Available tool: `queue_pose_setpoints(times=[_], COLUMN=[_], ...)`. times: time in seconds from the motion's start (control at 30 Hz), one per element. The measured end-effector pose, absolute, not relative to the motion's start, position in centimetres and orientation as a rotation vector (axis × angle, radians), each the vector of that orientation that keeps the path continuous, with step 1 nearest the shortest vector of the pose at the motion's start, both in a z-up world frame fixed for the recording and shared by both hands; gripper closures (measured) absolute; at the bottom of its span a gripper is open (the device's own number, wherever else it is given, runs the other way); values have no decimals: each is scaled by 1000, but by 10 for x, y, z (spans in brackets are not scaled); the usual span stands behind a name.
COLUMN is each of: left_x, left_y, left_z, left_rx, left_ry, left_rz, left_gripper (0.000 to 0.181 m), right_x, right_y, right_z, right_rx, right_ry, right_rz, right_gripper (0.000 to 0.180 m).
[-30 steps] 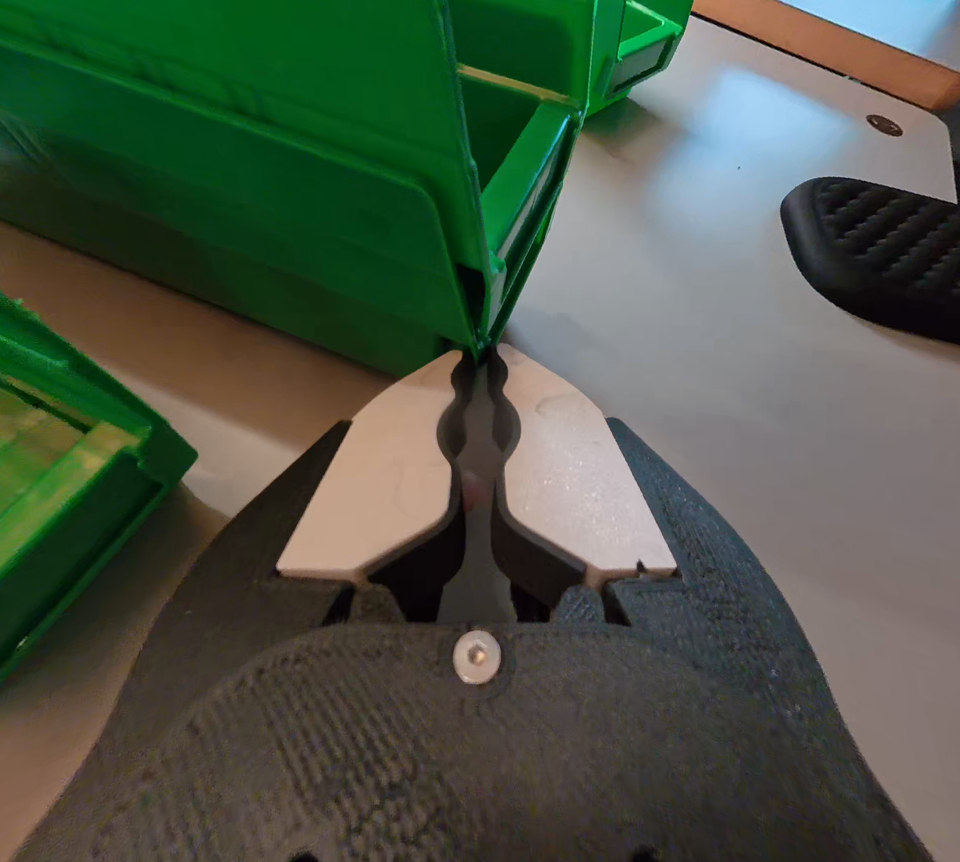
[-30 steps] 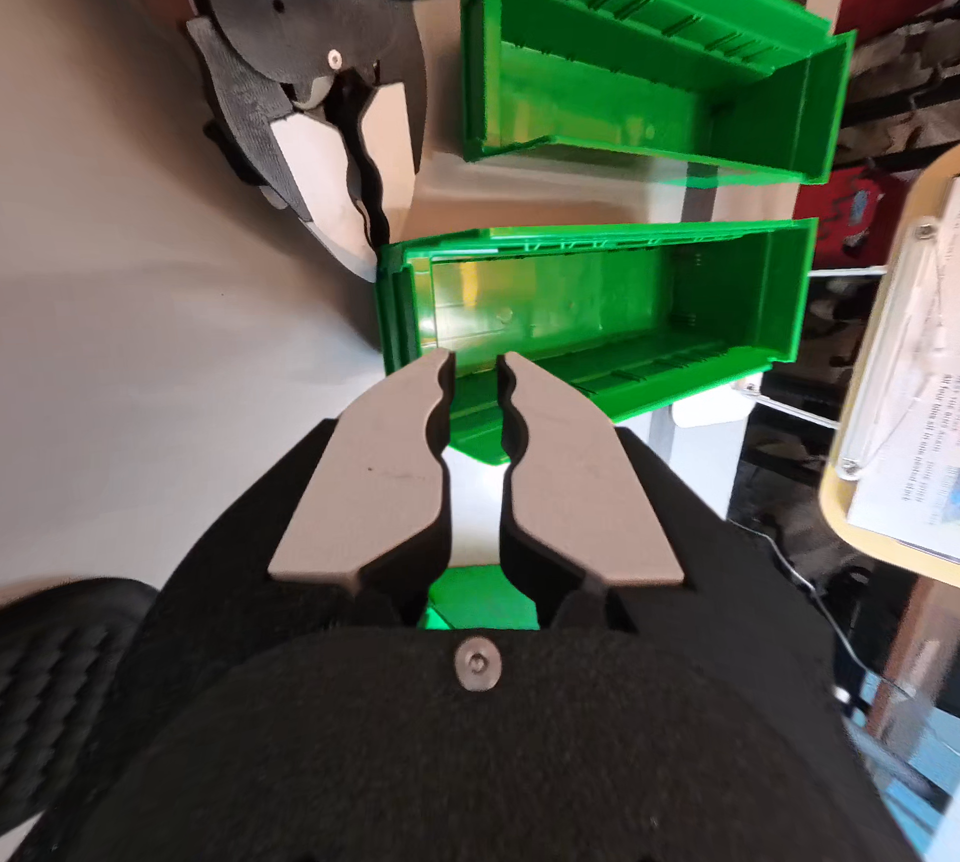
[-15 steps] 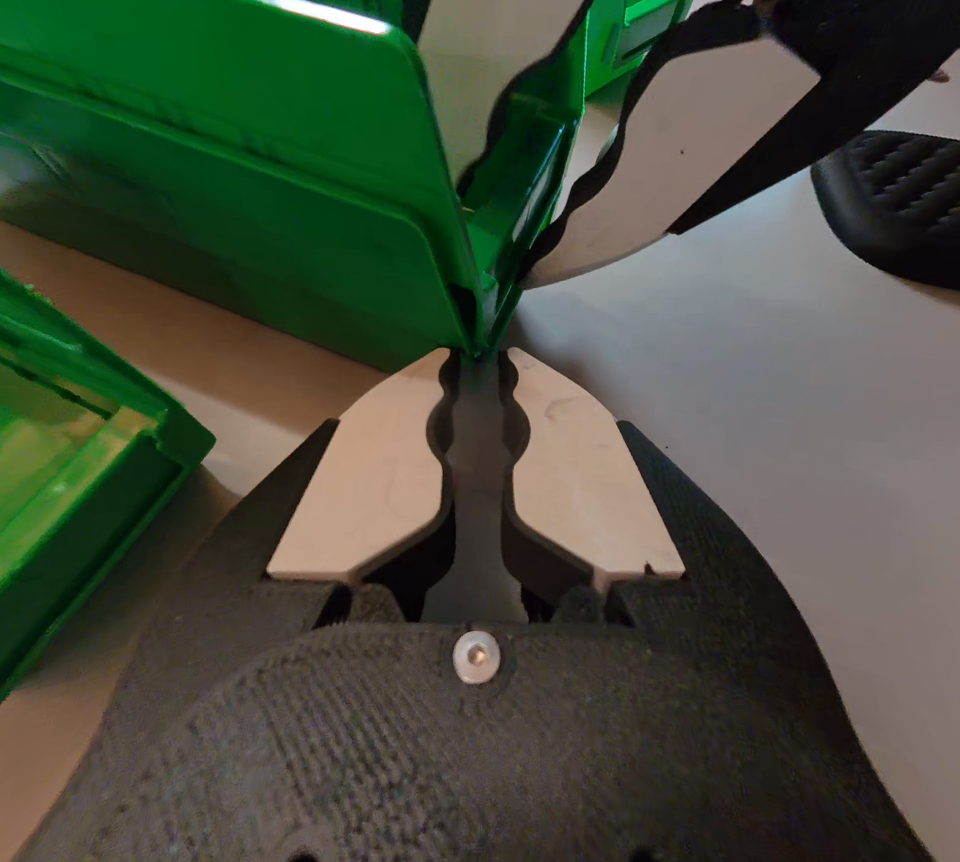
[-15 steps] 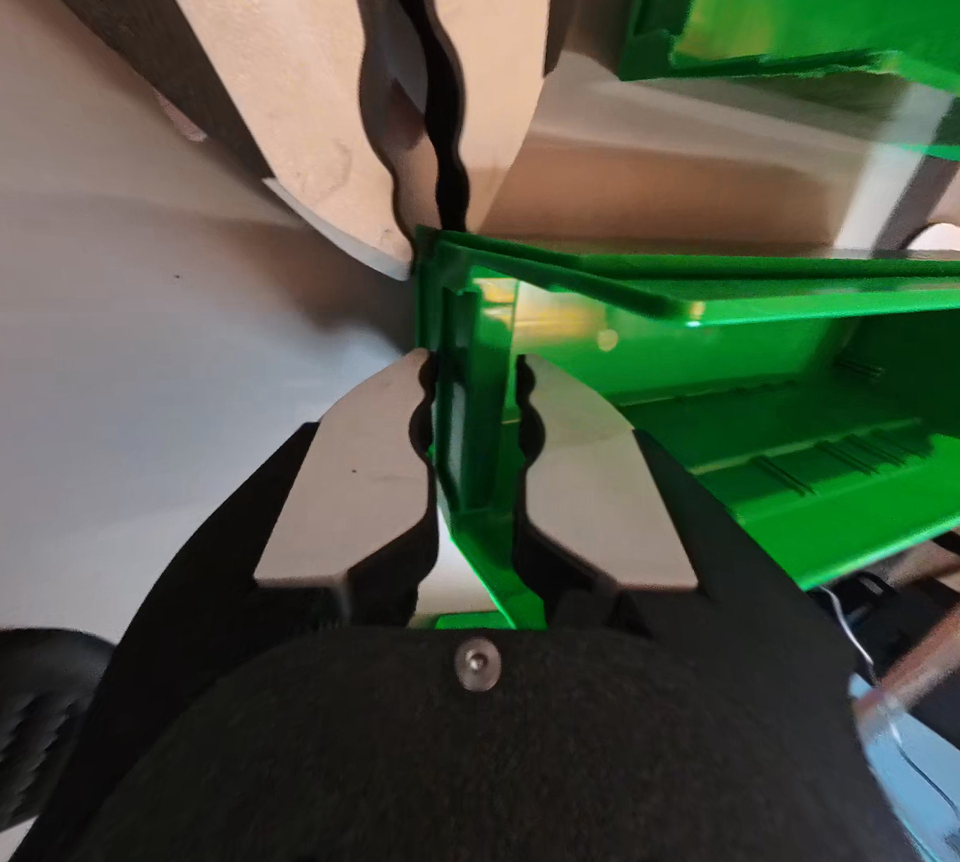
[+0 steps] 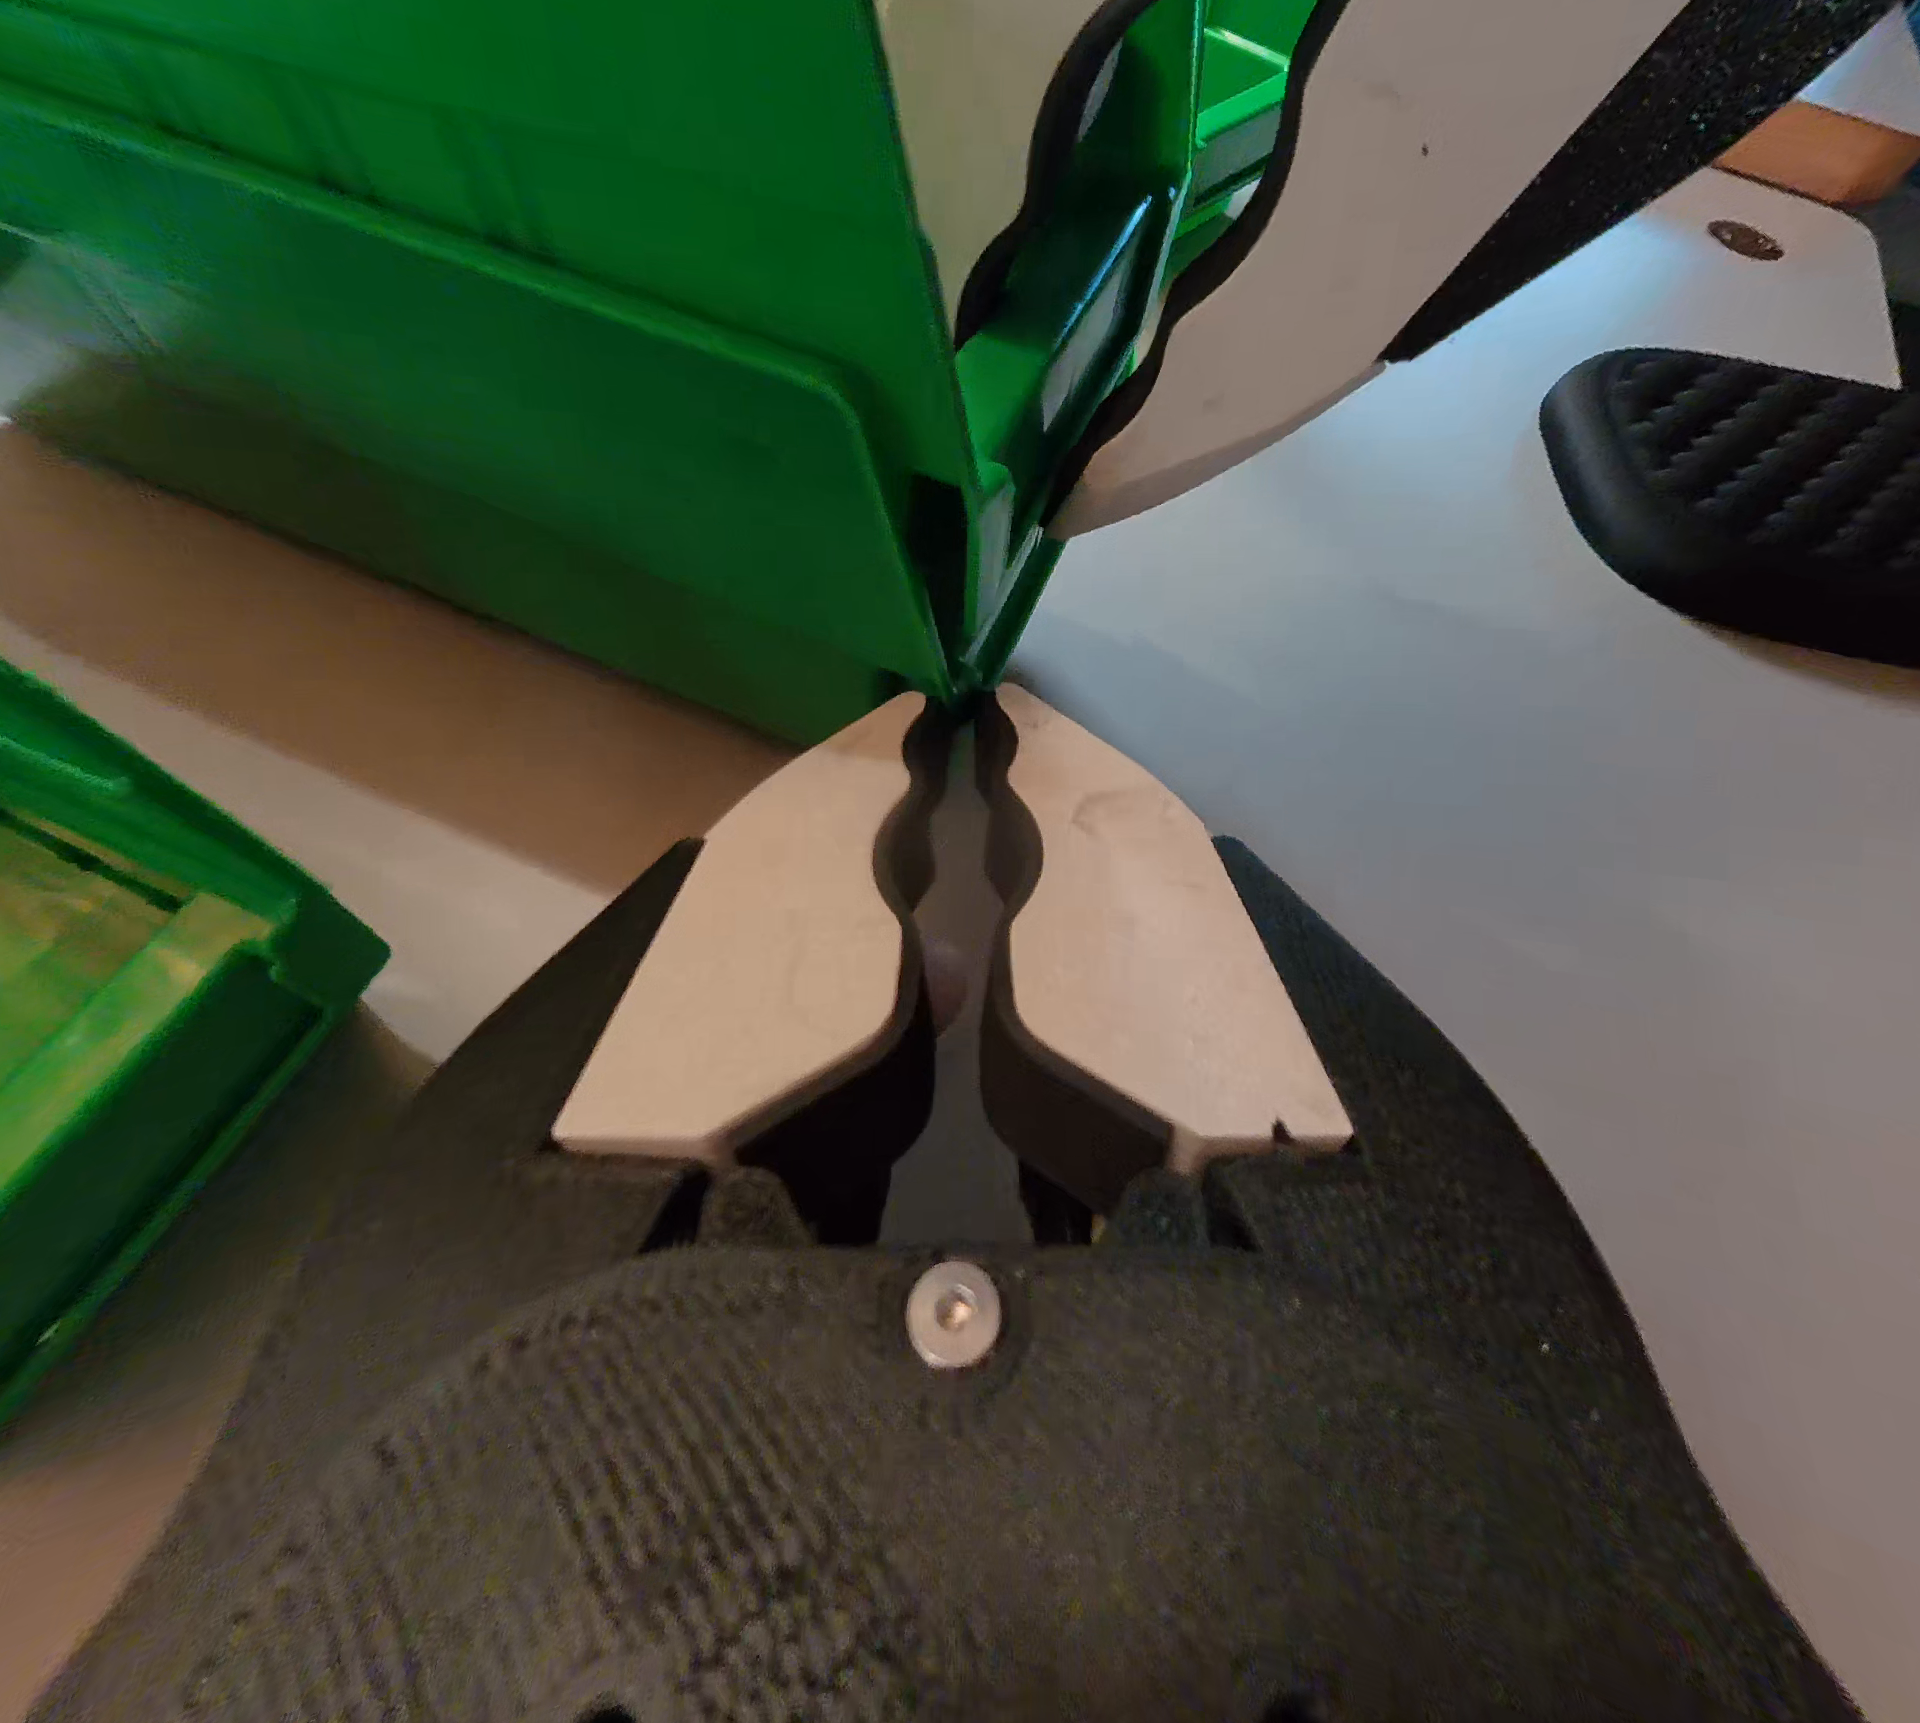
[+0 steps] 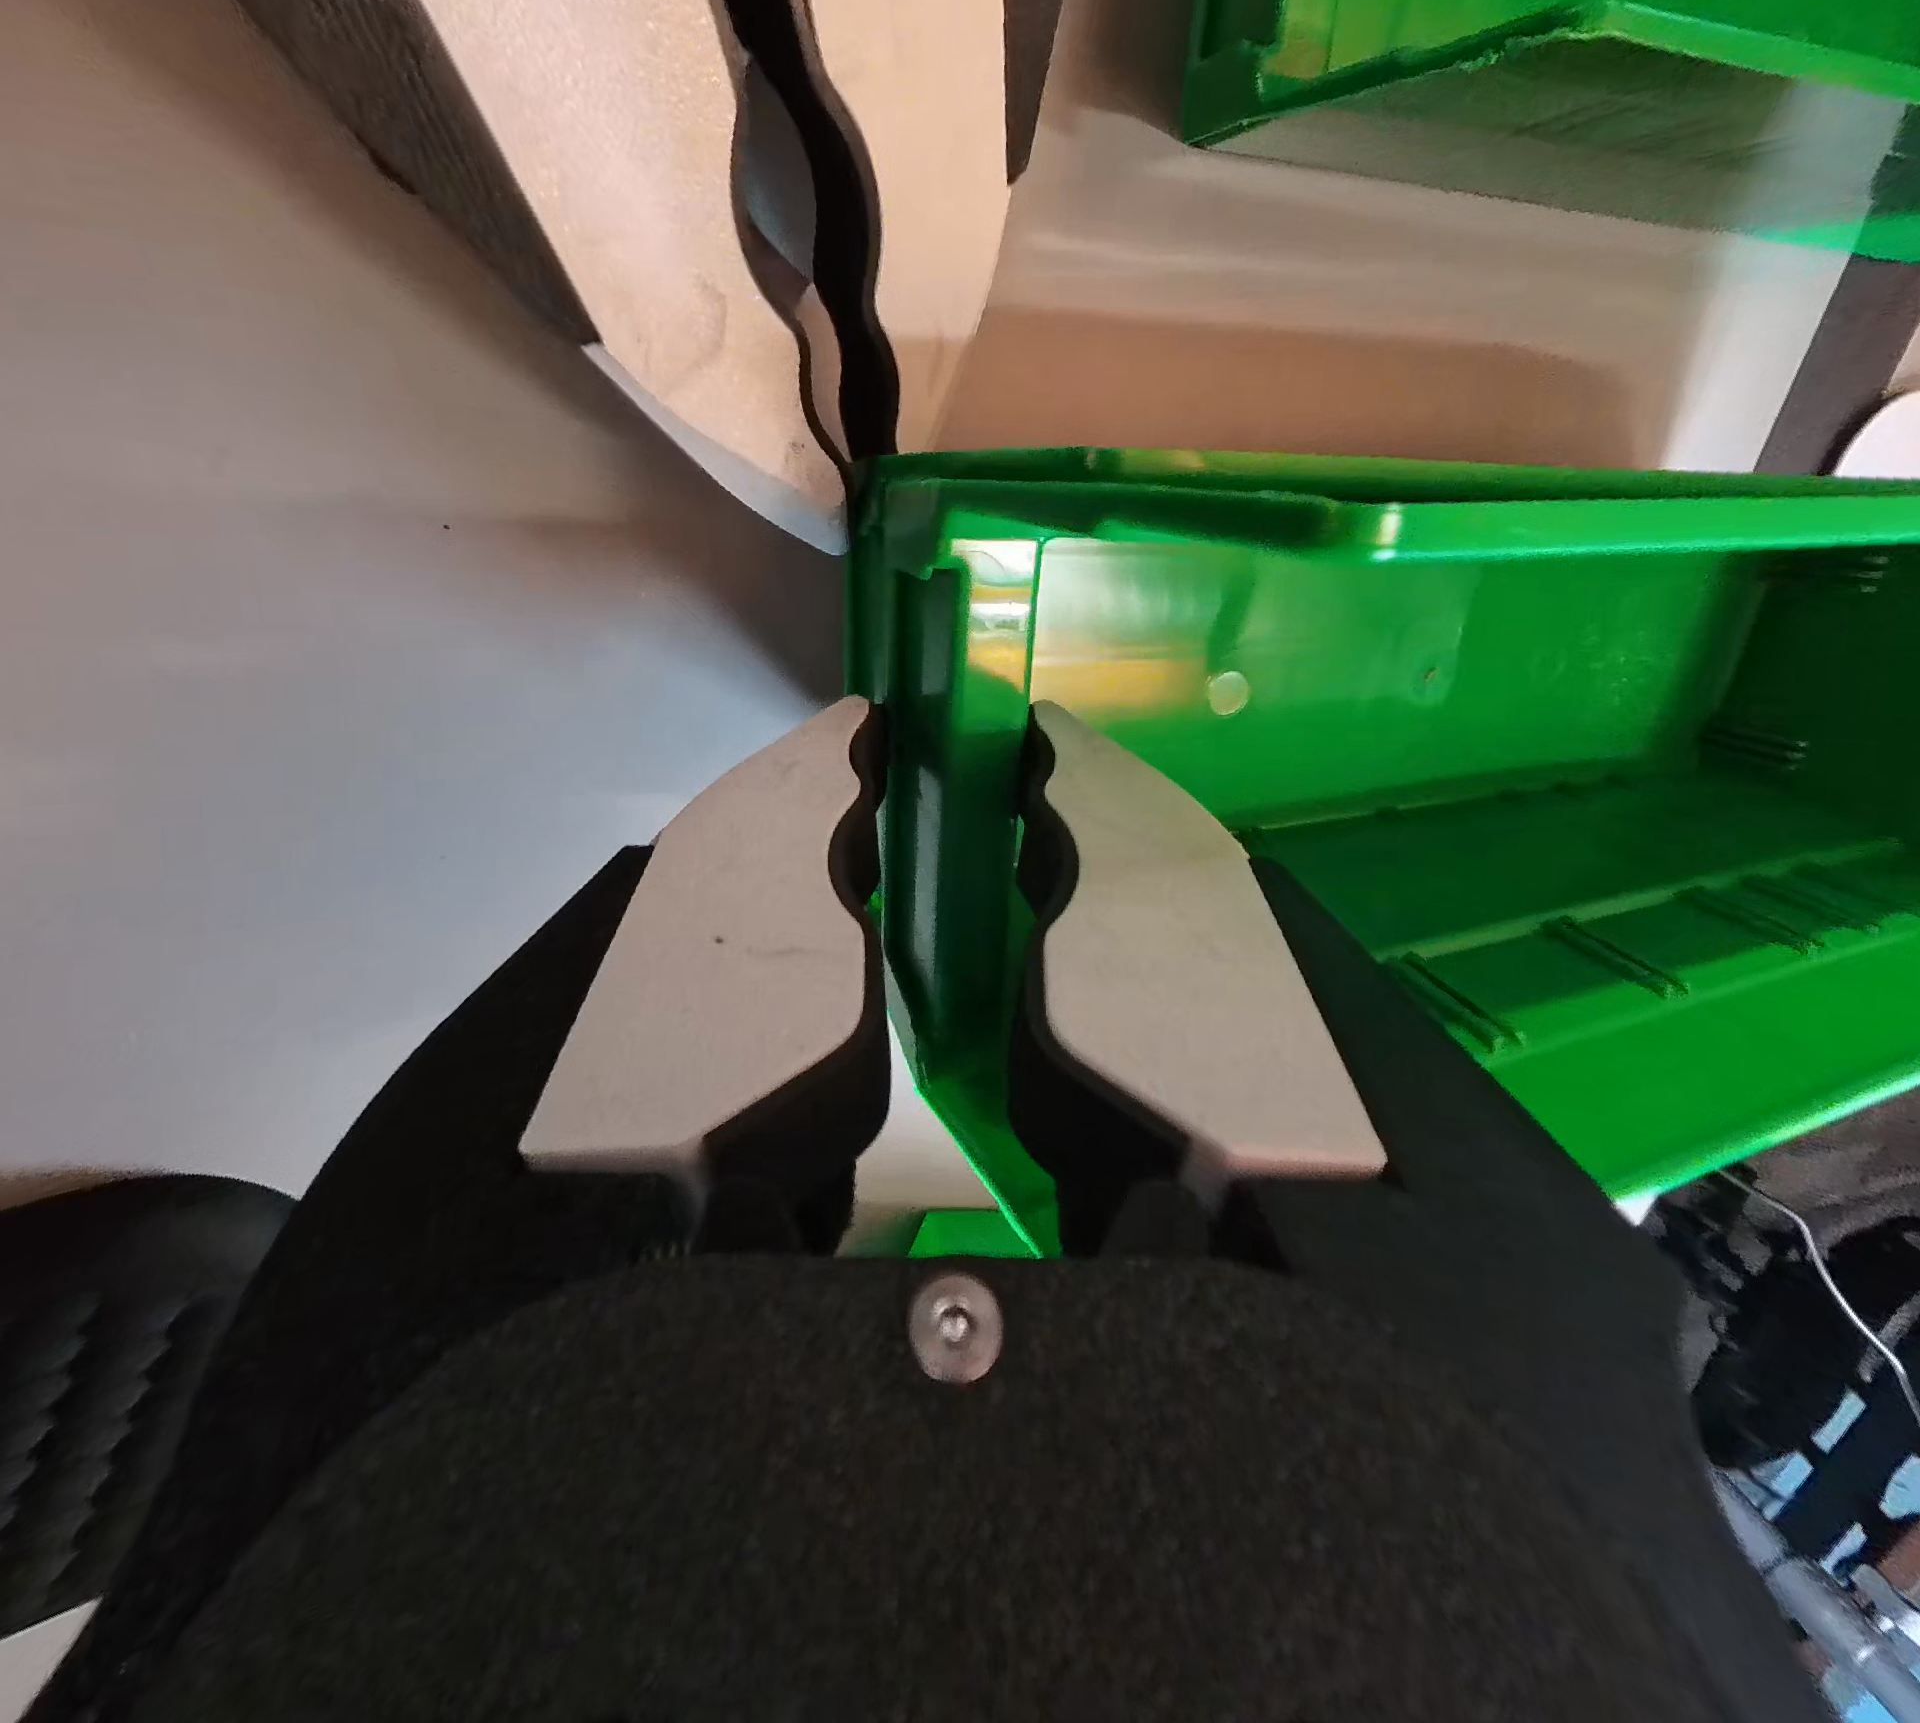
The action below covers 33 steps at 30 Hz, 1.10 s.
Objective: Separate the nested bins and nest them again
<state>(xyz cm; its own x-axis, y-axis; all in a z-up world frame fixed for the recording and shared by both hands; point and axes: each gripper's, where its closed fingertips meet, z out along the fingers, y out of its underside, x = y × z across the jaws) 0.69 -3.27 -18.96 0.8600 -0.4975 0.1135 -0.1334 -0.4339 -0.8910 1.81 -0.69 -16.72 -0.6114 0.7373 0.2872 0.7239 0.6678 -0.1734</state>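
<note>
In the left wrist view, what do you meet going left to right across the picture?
Separate green bin at the left edge → nested green bins → left gripper pinching their corner → right gripper around the front wall → black textured pad on the white table.
</note>
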Motion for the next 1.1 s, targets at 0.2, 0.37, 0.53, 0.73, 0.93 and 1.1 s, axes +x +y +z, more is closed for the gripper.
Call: queue_pose_setpoints(times=[0.2, 0.37, 0.53, 0.73, 0.93, 1.1], left_x=[7, 9, 11, 10, 3, -6], left_y=[-33, -33, -33, -34, -36, -40], left_z=[-188, -186, -180, -189, -195, -203], left_rx=[-2002, -1990, -1957, -1995, -2027, -2042], left_ry=[425, 423, 429, 481, 499, 522], left_rz=[-518, -537, -557, -499, -459, -393], left_gripper=[175, 175, 175, 175, 175, 174], right_x=[19, 21, 23, 23, 13, 8], right_y=[-8, -7, -7, -9, -10, -29], right_z=[-165, -163, -158, -166, -168, -141], right_rx=[-1165, -1171, -1185, -1178, -998, -1033], right_ry=[-2527, -2497, -2492, -2496, -2397, -2335], right_rz=[123, 176, 223, 212, 13, 270], right_gripper=[156, 157, 157, 157, 151, 156])
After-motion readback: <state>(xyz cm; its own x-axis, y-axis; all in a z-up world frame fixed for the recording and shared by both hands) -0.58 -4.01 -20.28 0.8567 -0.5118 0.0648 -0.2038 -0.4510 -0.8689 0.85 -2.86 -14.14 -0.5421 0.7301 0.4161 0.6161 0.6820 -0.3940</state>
